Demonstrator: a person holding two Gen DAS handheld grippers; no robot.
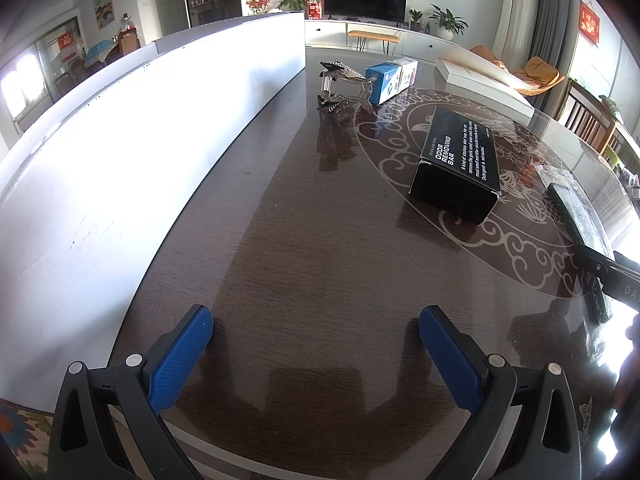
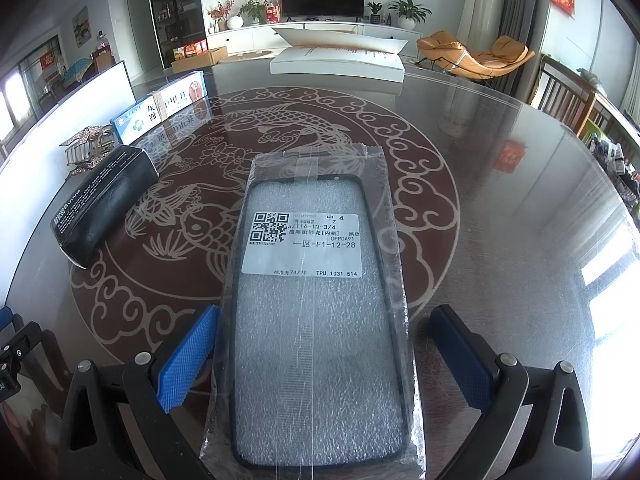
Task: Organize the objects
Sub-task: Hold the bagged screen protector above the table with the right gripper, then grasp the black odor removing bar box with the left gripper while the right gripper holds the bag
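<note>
A phone case in a clear bag with a white label (image 2: 312, 312) lies flat on the glass table, between the fingers of my right gripper (image 2: 324, 356). The jaws are open, one on each side of the bag, not pressing it. The case also shows in the left wrist view (image 1: 580, 224) at the far right. My left gripper (image 1: 316, 356) is open and empty above the bare table. A black "Odor Removing Bar" box (image 1: 460, 160) (image 2: 104, 204), a blue and white medicine box (image 1: 390, 80) (image 2: 160, 112) and a jewelled hair clip (image 1: 344, 88) (image 2: 86, 152) lie further off.
A long white box (image 1: 152, 140) runs along the table's left side. An open white book (image 2: 338, 56) lies at the far edge. Chairs (image 2: 568, 100) stand to the right of the table. A floral cloth (image 1: 20, 436) shows at the near left corner.
</note>
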